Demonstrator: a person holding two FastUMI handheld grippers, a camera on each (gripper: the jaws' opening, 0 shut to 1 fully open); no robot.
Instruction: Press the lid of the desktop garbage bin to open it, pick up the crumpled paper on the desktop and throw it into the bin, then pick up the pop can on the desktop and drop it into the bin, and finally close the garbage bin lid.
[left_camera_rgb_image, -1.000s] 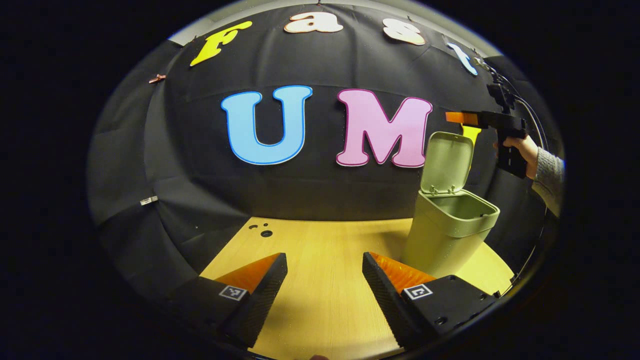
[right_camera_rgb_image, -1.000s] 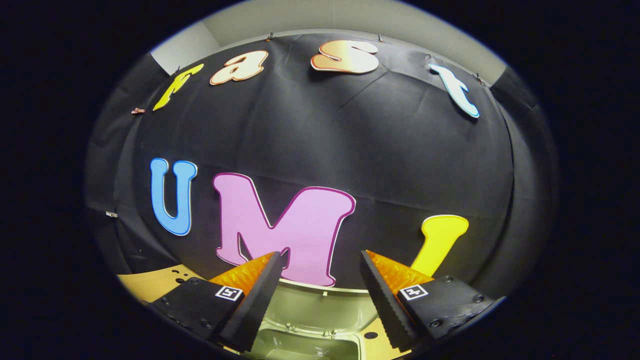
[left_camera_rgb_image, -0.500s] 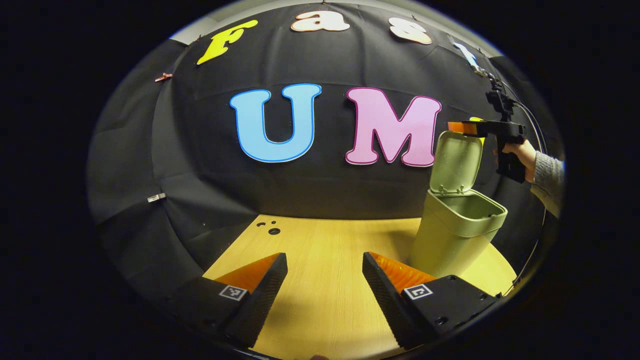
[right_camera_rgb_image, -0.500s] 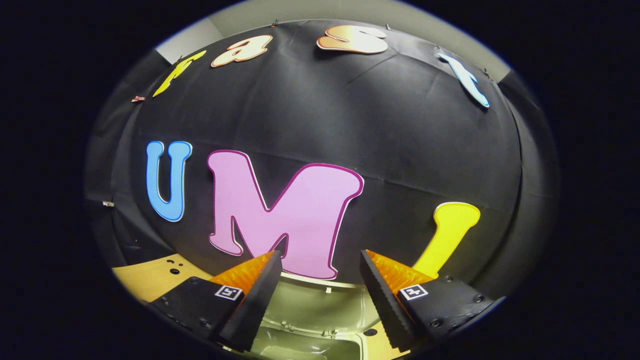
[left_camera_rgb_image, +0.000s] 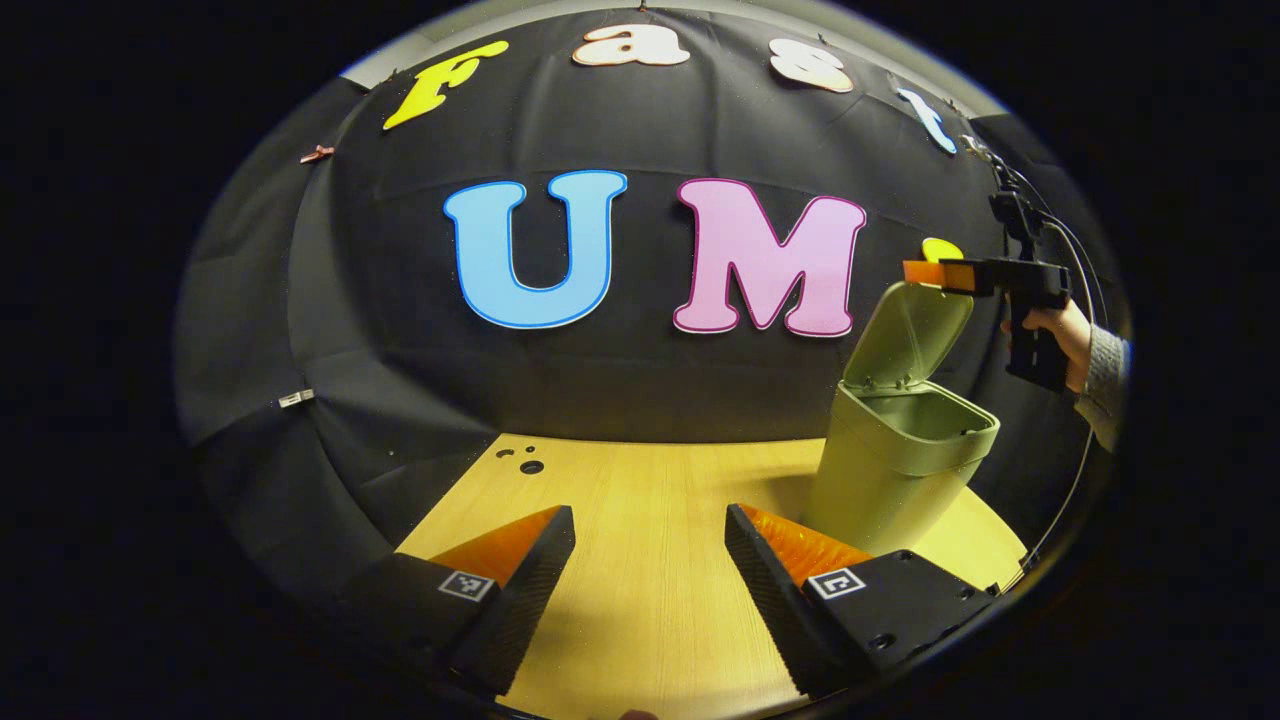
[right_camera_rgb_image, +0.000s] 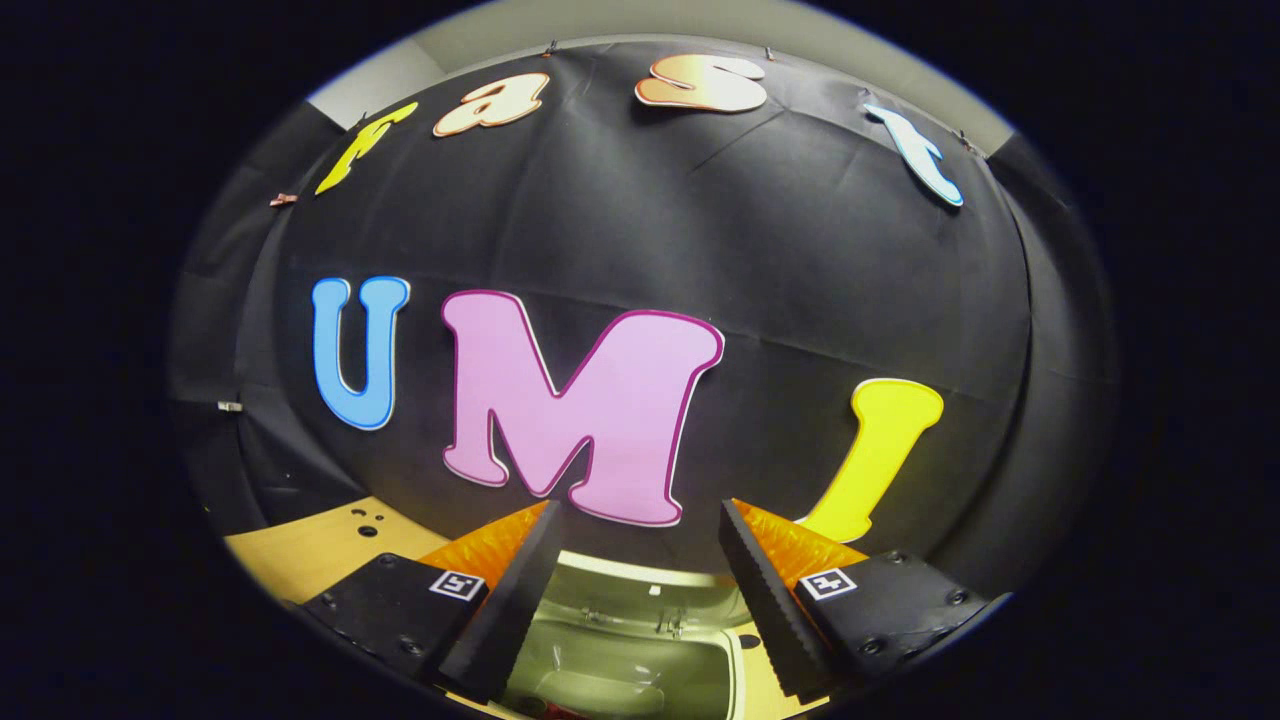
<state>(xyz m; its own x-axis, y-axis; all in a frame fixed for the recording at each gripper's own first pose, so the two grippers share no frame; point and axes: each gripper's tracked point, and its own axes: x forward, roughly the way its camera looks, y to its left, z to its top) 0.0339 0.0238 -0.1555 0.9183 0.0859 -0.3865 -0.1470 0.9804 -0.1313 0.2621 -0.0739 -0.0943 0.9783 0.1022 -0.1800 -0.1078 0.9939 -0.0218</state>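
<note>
Right hand-held gripper sits at the top edge of the raised lid of the bin, fingers apart, empty; lid lies directly below and ahead of it, tilted toward closing. Left hand-held gripper, fingers apart, hovers over the worktop, well left of the bin. The right gripper view looks down into the bin mouth; the left gripper view shows the lid's tilt from the side.

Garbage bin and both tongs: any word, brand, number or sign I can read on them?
Garbage bin, body and open lid: none.
Left tongs: two square coded markers, patterns only, no words.
Right tongs: square coded markers too, no words.
</note>
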